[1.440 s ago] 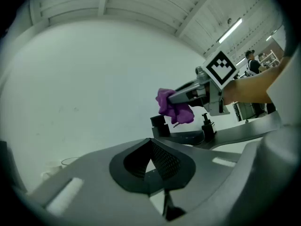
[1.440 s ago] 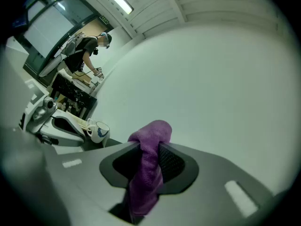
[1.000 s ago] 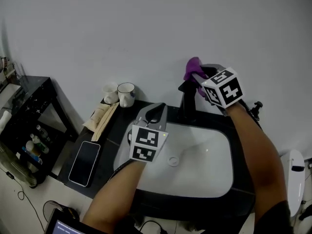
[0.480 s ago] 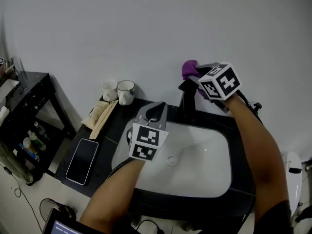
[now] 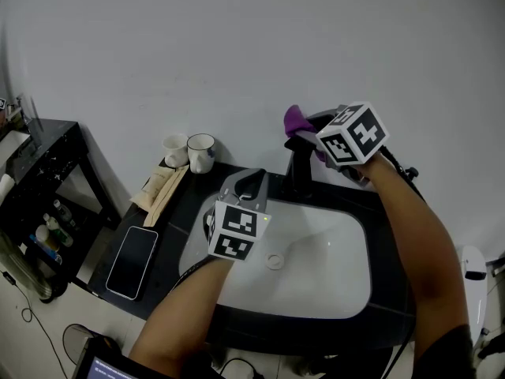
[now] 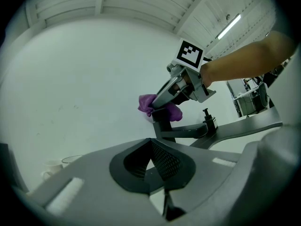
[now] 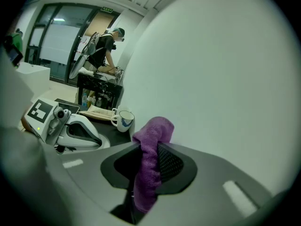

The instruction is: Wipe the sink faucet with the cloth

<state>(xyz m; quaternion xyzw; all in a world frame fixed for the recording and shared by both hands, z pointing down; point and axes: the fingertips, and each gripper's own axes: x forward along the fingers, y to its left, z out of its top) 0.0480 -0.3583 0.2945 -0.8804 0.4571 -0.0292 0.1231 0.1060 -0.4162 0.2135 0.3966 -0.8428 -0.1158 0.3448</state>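
Purple cloth (image 5: 295, 120) sits at the top of the black faucet (image 5: 298, 174) in the head view, pinched at the tips of the right gripper (image 5: 306, 129), which reaches in from the right with its marker cube turned up. The faucet stands at the back edge of a white sink (image 5: 335, 263) set in a dark counter (image 5: 183, 202). The left gripper (image 5: 248, 181) hovers over the left side of the basin, well apart from the faucet. On the counter to the left stand two mugs (image 5: 200, 152) against the wall, with a phone (image 5: 132, 262) lying flat nearer the front edge and a paper packet (image 5: 161, 188) between them. A black shelf (image 5: 41, 172) stands further left.

In the left gripper view, the jaws are together with nothing between them. Past them, the right gripper (image 6: 162, 99) presses down onto the faucet (image 6: 163, 125), and the cloth (image 6: 146, 102) bulges out on both sides of the faucet's top.

In the right gripper view, the jaws are clamped on the cloth (image 7: 151, 147), which runs as a folded strip between the pads and sticks out above them. Beyond, the left gripper (image 7: 81, 130) lies low at the left, a mug (image 7: 123, 119) stands by the wall, and a person (image 7: 105, 51) bends over the shelf in the background.
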